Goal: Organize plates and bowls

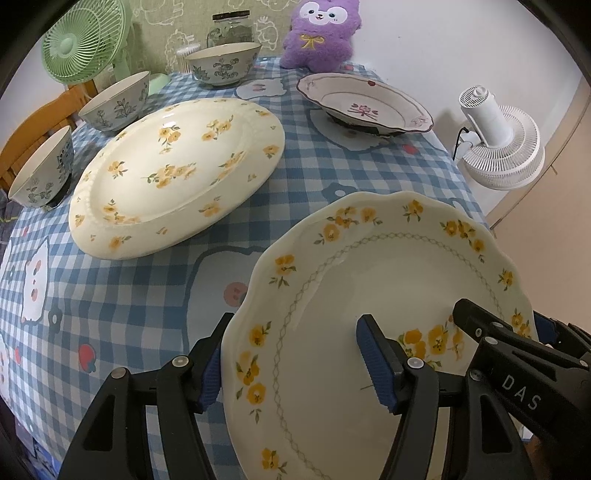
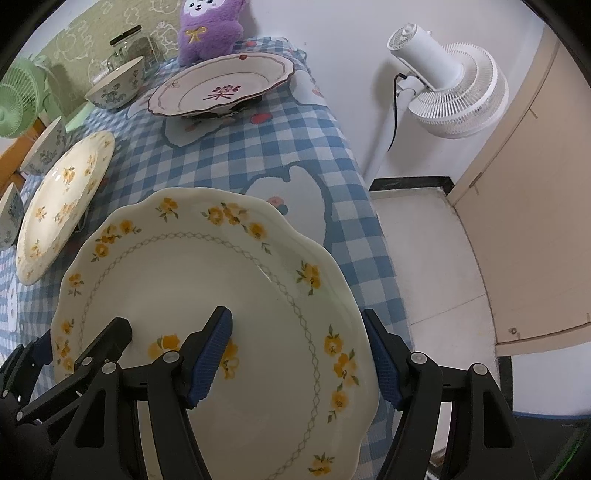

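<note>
A cream scalloped plate [image 1: 388, 266] with yellow flowers lies at the near right corner of the table. My left gripper [image 1: 295, 321] straddles its left rim, one finger outside and one over the inside, pads apart from the plate. On the opposite rim my right gripper [image 2: 297, 312] stands the same way, open around the edge. Each gripper shows in the other's view: right gripper [image 1: 502, 317], left gripper [image 2: 83, 332]. Further left a large cream flowered plate [image 1: 177, 166] sits tilted. A pink-patterned plate [image 1: 365, 103] is at the back right. Three blue-patterned bowls [image 1: 118, 99] line the left and back.
The table wears a blue checked cloth [image 1: 122, 295]. At the back stand a purple plush toy [image 1: 321, 33], a glass jar [image 1: 231, 29] and a green fan [image 1: 83, 40]. A white fan [image 2: 447, 85] stands on the floor beyond the right table edge.
</note>
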Demonstrator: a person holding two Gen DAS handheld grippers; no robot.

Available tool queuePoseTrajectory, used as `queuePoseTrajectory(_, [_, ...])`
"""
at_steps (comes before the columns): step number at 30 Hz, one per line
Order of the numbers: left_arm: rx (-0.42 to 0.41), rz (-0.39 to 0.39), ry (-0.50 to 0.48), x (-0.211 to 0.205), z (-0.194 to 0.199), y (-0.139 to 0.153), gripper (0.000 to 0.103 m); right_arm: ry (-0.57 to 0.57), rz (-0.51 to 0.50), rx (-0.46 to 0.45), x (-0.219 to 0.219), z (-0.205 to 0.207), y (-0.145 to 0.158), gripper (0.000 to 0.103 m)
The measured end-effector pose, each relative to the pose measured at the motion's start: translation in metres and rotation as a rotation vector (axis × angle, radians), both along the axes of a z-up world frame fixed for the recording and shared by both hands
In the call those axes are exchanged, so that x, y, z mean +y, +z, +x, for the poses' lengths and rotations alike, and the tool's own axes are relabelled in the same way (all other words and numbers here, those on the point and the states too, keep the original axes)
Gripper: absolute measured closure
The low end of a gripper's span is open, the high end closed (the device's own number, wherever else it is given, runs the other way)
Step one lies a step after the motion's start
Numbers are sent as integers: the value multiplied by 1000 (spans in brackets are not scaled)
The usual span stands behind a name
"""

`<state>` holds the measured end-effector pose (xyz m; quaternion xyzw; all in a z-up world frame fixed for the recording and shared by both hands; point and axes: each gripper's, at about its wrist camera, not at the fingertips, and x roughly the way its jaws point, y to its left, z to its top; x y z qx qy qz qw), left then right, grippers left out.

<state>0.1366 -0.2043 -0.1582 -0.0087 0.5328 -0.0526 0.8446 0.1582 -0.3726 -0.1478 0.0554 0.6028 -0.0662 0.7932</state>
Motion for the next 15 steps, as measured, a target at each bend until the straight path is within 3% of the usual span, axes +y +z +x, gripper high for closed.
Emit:
queuePoseTrajectory(6, [28, -5, 33, 6, 4, -3, 22, 28, -2, -32, 1, 2, 8, 28])
queuePoseTrajectory(13, [18, 7, 33, 10, 1, 3, 20, 39, 10, -33, 1, 3, 16, 27])
queuePoseTrajectory(15, [6, 11, 36, 11, 0, 8, 15, 43, 13, -45, 1, 3, 22, 27])
